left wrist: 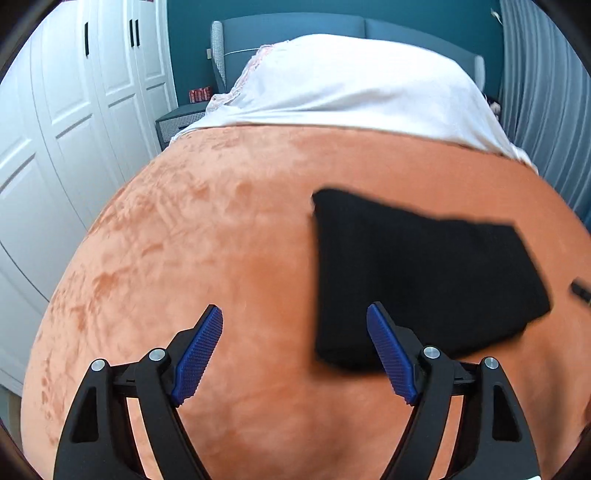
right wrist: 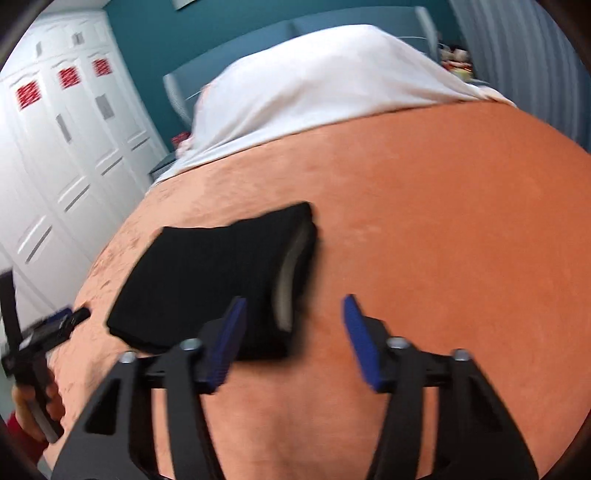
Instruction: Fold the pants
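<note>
The black pants lie folded into a compact bundle on the orange blanket. In the right wrist view the pants show a grey inner waistband at their right edge. My left gripper is open and empty, above the blanket just left of the bundle. My right gripper is open and empty, above the bundle's right end. The left gripper also shows at the left edge of the right wrist view, held by a hand. A tip of the right gripper shows at the right edge of the left wrist view.
A white sheet covers the head of the bed, against a blue headboard. White wardrobe doors stand on the left, with a small nightstand beside the bed. Grey curtains hang on the right.
</note>
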